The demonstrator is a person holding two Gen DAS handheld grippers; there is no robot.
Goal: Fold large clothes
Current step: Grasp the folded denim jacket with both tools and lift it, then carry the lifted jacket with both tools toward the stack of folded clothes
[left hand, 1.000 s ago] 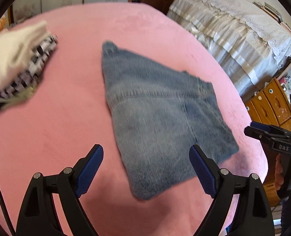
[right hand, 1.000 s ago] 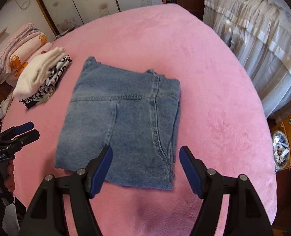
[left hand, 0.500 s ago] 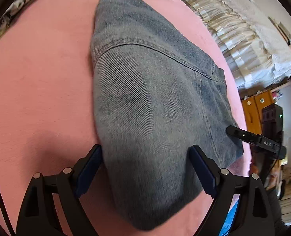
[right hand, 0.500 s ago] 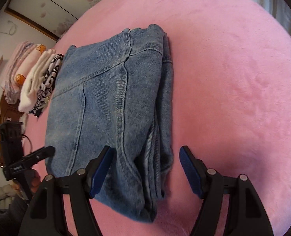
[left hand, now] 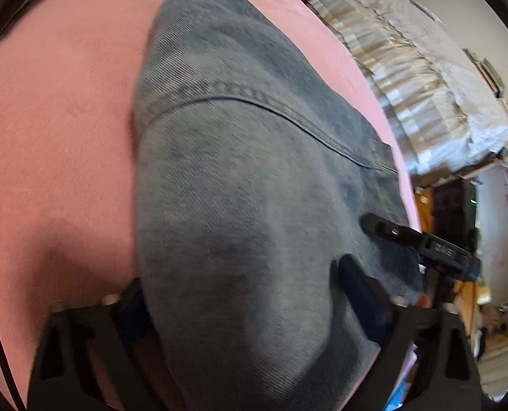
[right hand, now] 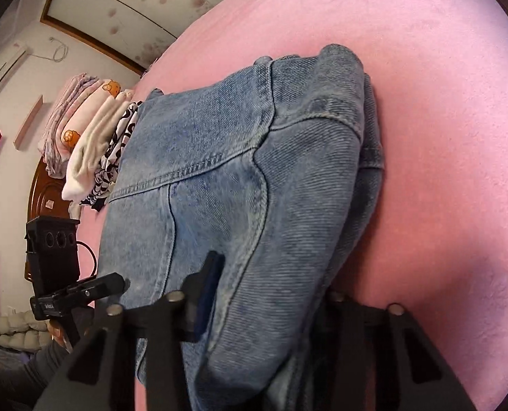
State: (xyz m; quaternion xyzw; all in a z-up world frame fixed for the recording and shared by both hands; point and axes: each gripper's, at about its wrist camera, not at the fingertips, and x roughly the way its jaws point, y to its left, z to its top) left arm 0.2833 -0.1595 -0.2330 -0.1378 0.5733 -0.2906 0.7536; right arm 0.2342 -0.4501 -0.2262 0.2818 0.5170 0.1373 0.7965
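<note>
Left wrist view: filled almost wholly by the pink bed cover and, on it, the folded jeans, lying ahead of and between the jaws of the left gripper. Jaws wide, just been closing, near corner of the denim between them; no firm press visible through the blur. Right gripper: also just been closing, now pinched on the thick layered edge at the other near corner.

Risks, as judged. Biggest: whole bundle dragging or skewing over the plush if lifted unevenly, one side clamped and the other loose. Next: only the upper layers caught, lower ones dropping and undoing the fold. Least: a pad tip snagging the cover beneath.

Room. Wide bare cover ahead of and outboard of the right gripper. Near edge of the cover out of sight below both cameras. Ahead and outboard of the left gripper, a stack of folded clothes, near the jeans' far corner: the tightest side.
</note>
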